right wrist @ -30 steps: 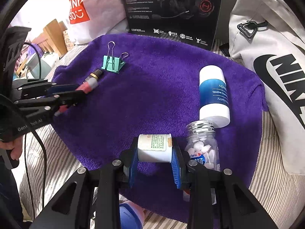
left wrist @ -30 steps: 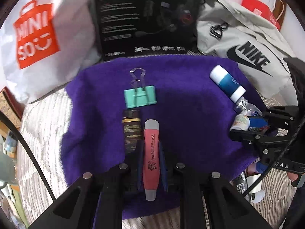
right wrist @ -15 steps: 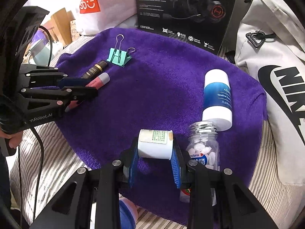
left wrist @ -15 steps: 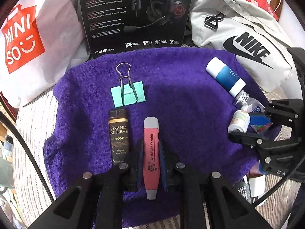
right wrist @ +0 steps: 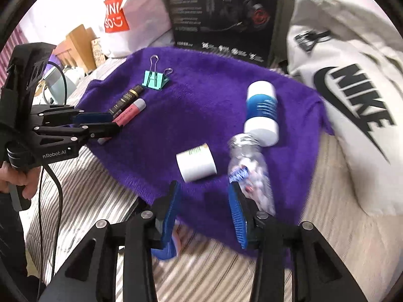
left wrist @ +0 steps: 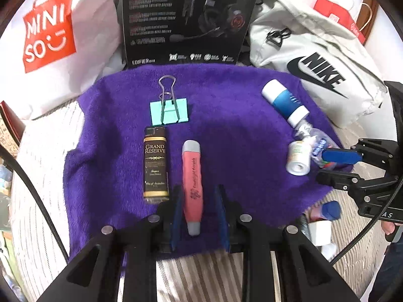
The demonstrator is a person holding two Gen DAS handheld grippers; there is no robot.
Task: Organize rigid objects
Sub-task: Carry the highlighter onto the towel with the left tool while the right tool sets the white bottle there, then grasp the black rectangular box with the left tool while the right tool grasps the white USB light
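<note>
**Both jaws just let go: marker and white bottle down on towel**

Left gripper [left wrist: 199,211]: jaws wide now, were clamped on pink marker [left wrist: 192,183] half a sec ago. Marker lying free between jaws, gaps both sides, parallel w/ dark tube [left wrist: 155,166] just left of jaws. Green clip [left wrist: 169,112] ahead of tube.

Right gripper [right wrist: 205,214]: jaws wide too; were shut on white bottle [right wrist: 197,163], now on its side just ahead of jaws, touching neither. Pill jar [right wrist: 248,168] against right jaw, tall blue-band bottle [right wrist: 262,112] beyond, mouth-to-base w/ jar.

Meaning, prob.: two placements done; pen-like items grouped left, bottles right. Next likely back off, fetch more.

Purple towel [left wrist: 226,115] spread on striped bedding [right wrist: 95,196]. Beyond towel: headset box [left wrist: 186,17], Miniso bag [left wrist: 47,30], Nike bag [right wrist: 352,95]. More small items off towel edge near right jaws, unclear.
</note>
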